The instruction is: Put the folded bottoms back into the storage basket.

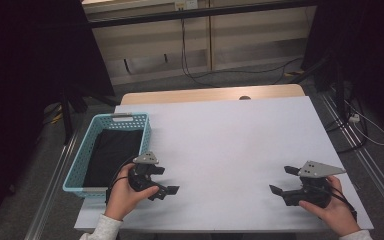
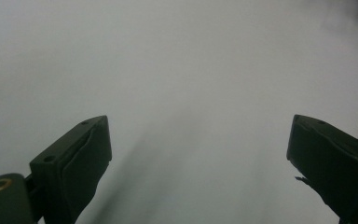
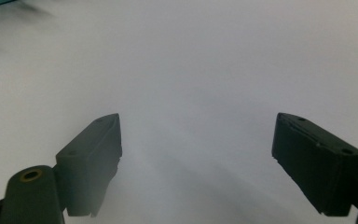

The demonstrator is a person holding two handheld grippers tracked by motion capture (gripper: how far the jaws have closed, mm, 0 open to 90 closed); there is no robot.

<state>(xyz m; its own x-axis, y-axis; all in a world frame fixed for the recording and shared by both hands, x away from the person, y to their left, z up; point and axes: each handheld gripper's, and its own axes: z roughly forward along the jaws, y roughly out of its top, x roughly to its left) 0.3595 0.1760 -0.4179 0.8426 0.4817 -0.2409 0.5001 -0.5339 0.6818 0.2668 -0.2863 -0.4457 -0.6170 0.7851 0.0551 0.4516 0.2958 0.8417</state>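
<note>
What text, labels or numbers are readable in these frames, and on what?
None readable. The basket, the dark cloth in it, the table and both claws (left, right) bear no legible marks. A small pale plate on the far wall is too small to read.

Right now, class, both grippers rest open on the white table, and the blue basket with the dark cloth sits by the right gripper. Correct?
Not quite. In the high view the blue basket holding the dark cloth sits by the left gripper, not the right gripper. Both are open on the white table.
</note>
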